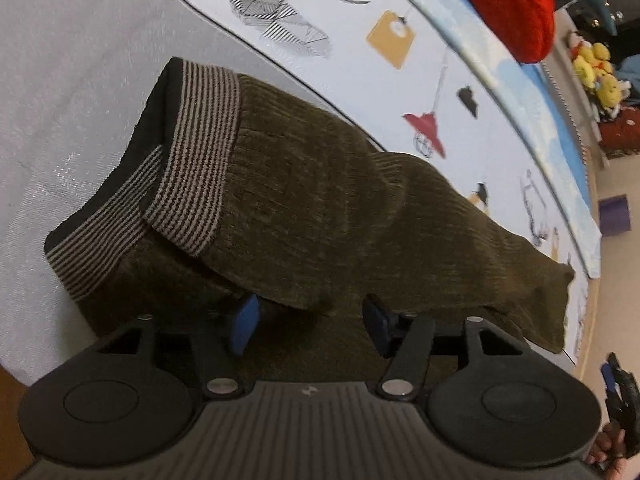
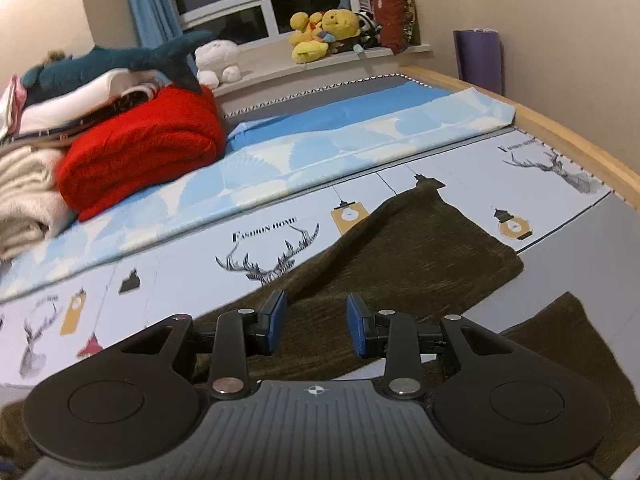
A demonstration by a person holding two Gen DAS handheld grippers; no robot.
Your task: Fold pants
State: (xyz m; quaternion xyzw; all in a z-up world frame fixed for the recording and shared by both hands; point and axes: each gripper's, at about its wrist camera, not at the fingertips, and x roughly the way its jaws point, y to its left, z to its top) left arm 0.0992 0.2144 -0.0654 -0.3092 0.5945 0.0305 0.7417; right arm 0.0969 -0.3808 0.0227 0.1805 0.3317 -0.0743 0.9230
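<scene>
A: Pants (image 1: 304, 208) lying on the bed (image 1: 60, 100), olive, striped waistband (image 1: 196, 152) doubled over on itself. One fold laid, judging by the top layer draped across the lower one.

B: Left gripper (image 1: 310, 326)?

A: Fingers apart, low over the cloth, clamping nothing.

B: Right gripper (image 2: 316, 326)?

A: Also parted, empty, above the pants (image 2: 400, 256) spread over the printed sheet (image 2: 180, 252).

B: Left to do?

A: Probably another fold, then smoothing; far end loose and wrinkled.
</scene>
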